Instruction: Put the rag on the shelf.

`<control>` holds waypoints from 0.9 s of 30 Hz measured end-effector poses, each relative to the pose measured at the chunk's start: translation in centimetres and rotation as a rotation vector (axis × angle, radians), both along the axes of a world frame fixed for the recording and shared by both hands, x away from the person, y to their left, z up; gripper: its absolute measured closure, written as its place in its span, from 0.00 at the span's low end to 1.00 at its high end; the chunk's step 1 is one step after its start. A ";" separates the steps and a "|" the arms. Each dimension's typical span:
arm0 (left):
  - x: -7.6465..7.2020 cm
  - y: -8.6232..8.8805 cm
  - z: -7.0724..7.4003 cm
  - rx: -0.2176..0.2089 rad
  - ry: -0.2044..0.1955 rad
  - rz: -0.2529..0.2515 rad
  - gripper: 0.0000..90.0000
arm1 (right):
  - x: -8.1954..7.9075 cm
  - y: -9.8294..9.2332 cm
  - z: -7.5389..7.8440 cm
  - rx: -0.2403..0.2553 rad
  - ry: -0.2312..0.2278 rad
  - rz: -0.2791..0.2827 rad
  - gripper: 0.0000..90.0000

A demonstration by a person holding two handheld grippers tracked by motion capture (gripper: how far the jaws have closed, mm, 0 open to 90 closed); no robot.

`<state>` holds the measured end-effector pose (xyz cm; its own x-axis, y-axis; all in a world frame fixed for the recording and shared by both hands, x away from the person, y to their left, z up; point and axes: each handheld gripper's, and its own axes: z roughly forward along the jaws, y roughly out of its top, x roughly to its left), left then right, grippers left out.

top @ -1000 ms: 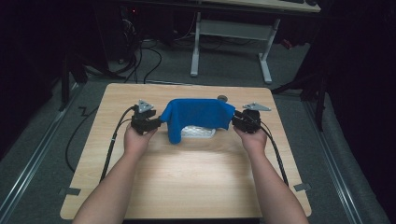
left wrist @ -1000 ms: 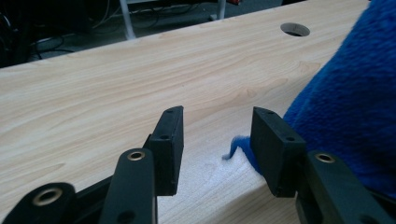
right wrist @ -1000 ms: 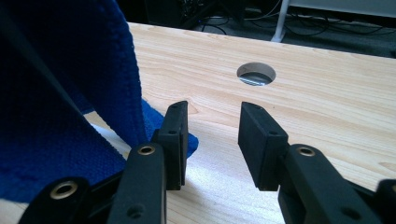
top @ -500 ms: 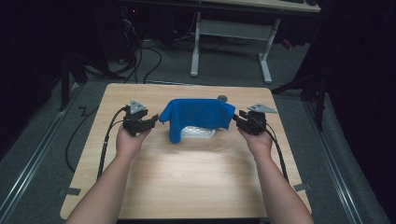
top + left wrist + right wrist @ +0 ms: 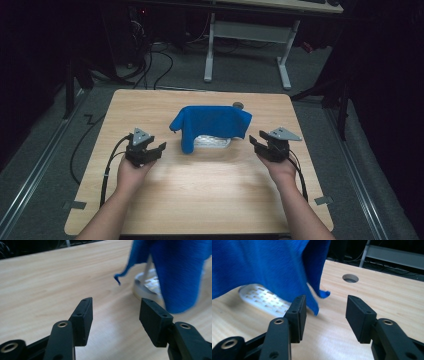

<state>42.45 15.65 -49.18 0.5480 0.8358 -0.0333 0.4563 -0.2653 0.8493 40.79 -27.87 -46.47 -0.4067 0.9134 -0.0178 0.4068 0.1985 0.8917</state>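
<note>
We see a blue cloth [image 5: 212,126] draped over a white slotted rack [image 5: 212,142] that stands in the middle of the wooden counter [image 5: 210,200], toward its far half; the cloth hangs down longer on the left side, almost to the counter, and the rack's pale base peeks out below its near edge. Our left claw [image 5: 156,148] sits to the left of the cloth, near it but clear of it, held in the left hand [image 5: 131,172] low over the counter. Its jaws have just been opening and now stand wide, with nothing but bare wood between them in the left gripper view, where the cloth [image 5: 175,272] and the rack's base [image 5: 147,286] lie ahead and to the right. Our right claw [image 5: 256,145] is just right of the cloth, also apart from it, held in the right hand [image 5: 281,167]. Its jaws too have just been opening and stand wide and empty; in the right gripper view a corner of the cloth [image 5: 274,267] hangs just beyond the left jaw, over the rack [image 5: 262,300]. A round hole [image 5: 350,278] in the counter shows farther off.
</note>
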 end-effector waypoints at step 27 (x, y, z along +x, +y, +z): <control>-12.0 0.1 -3.6 -0.007 0.101 -0.106 0.46 | -13.0 1.7 -4.3 -0.125 0.010 0.081 0.47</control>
<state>30.47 15.76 -52.80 0.6268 0.7730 -0.0980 0.5093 -0.3112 0.8024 27.82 -26.16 -50.79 -0.4798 0.8684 -0.1254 0.3935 0.3407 0.8538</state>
